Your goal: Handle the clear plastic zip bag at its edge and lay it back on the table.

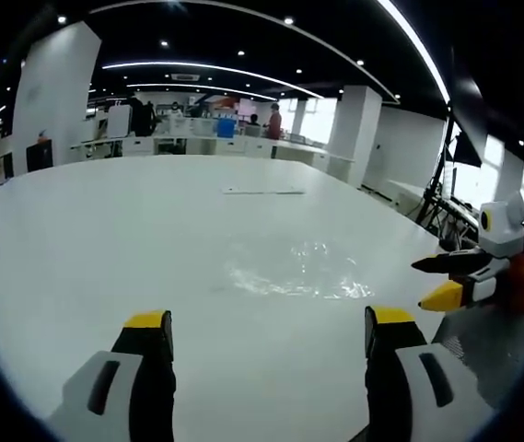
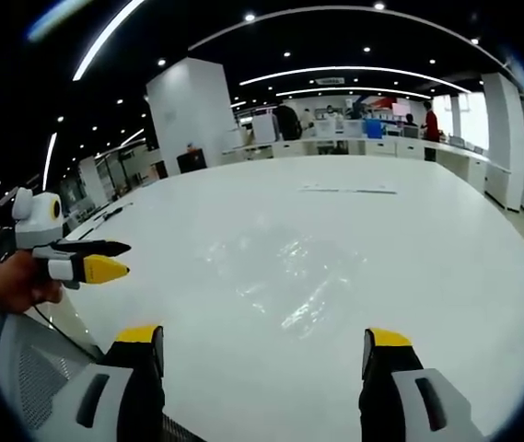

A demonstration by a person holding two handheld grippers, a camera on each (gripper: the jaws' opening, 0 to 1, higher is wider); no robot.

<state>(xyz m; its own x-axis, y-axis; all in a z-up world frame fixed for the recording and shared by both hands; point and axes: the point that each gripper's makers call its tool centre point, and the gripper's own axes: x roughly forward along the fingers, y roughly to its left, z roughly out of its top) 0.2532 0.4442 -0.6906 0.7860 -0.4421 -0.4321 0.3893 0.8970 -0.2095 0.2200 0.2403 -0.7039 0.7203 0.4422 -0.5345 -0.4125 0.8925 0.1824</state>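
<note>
Lying flat on the broad white oval table, the clear crinkled plastic zip bag sits just right of centre in the left gripper view and near the middle of the right gripper view — nothing touches it, so it looks either already laid back down or not yet picked up; which, I cannot tell

Both tools are set back from the bag, probably so its edge stays in sight for an approach. The left gripper rises from the bottom of its own view with its yellow-tipped black jaws spread wide and nothing between them; it also shows at mid-left of the right gripper view, held in a hand. The right gripper is likewise wide apart and empty — seen at the right edge of the left gripper view

A thin flat strip lies further up the table, well apart from the bag
</note>
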